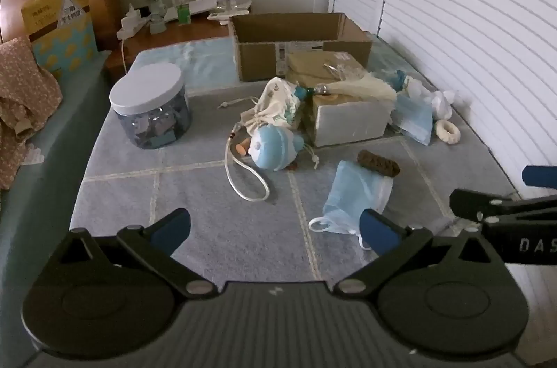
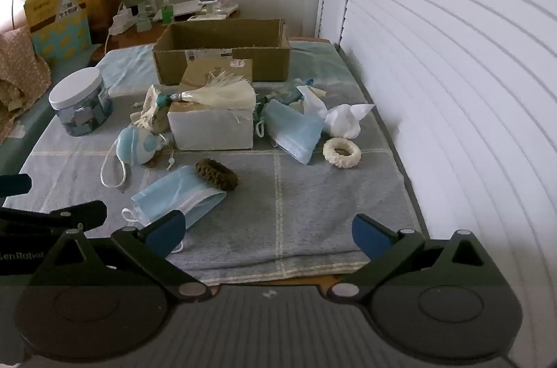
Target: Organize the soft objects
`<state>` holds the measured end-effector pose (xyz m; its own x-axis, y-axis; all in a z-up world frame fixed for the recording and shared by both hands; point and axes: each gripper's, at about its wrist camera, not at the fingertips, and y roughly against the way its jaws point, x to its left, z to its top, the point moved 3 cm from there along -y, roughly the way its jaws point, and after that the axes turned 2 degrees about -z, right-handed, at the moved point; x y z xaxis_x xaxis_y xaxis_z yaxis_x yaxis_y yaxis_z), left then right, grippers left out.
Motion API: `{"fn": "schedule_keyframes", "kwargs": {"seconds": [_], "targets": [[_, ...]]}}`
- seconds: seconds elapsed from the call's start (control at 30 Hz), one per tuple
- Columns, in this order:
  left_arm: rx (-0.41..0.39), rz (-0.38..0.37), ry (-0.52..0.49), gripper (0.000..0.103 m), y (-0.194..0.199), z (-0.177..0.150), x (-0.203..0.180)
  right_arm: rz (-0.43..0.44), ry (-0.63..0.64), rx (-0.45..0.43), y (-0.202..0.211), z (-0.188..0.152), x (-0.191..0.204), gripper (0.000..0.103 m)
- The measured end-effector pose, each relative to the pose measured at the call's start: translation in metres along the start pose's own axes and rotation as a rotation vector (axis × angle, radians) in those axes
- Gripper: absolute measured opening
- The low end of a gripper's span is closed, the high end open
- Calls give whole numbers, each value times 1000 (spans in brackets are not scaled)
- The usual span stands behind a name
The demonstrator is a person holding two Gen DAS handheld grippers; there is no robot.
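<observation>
Soft objects scattered over a grey checked blanket (image 1: 195, 190) on a bed, seen first from the left wrist. Nearest: a blue face mask (image 1: 351, 197), crumpled, ear loop trailing, just beyond the right finger of the left tool (image 1: 275, 230). Touching its far edge, a dark crocheted ring (image 1: 377, 163). Mid-blanket, a round blue plush toy (image 1: 275, 143) with a white cord loop (image 1: 243, 180), tucked against a printed drawstring pouch (image 1: 278, 102). Behind these, a white block-shaped box (image 1: 348, 121) topped by a cream tassel (image 1: 362, 89). Further right, a second blue mask (image 1: 414, 121), white tissue (image 1: 440, 102) and a cream knitted ring (image 1: 448, 131), close to the louvred doors (image 1: 470, 37) bounding the right side. At the back, an open cardboard box (image 1: 296, 37); at left, a lidded clear jar (image 1: 151, 107) standing upright, well apart from the pile. Bare blanket open between jar and toy and across the near foreground. Left tool spread wide, nothing between the fingers, angled down over the near edge. Right tool (image 1: 501, 194) partly in view at the right border.

From the right wrist: same spread, shifted left. Blue face mask (image 2: 177, 197) just ahead of the left finger of the right tool (image 2: 268, 234), dark ring (image 2: 217, 175) touching its far side. Cream ring (image 2: 343, 152) alone on clear blanket (image 2: 330, 204) near the doors (image 2: 452, 55). Wide free patch directly ahead and to the right, up to the blanket's right hem. Right tool fully spread, empty. Cardboard box (image 2: 222, 55) at the far end, open top upward.
</observation>
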<state>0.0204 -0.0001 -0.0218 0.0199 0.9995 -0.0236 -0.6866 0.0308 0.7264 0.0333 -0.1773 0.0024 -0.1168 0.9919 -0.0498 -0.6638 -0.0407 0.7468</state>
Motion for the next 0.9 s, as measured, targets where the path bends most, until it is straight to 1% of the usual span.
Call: {"fn": "schedule_keyframes", "kwargs": {"seconds": [0.07,0.13,0.7,0.9], "targets": [[-9,6,-5,102,1,0,0,0,-4,-8,1,-1,0,103],[4,10,-10,102,0,0,-1,1,-1,-7,1,-2,1,103],[-1,0,4,102,-2,-5,1,-8,5,-11,4,2,-2,103],[-7,11,-4,102,5,1,-2,-8,4,-12,4,2,-2,103]]}}
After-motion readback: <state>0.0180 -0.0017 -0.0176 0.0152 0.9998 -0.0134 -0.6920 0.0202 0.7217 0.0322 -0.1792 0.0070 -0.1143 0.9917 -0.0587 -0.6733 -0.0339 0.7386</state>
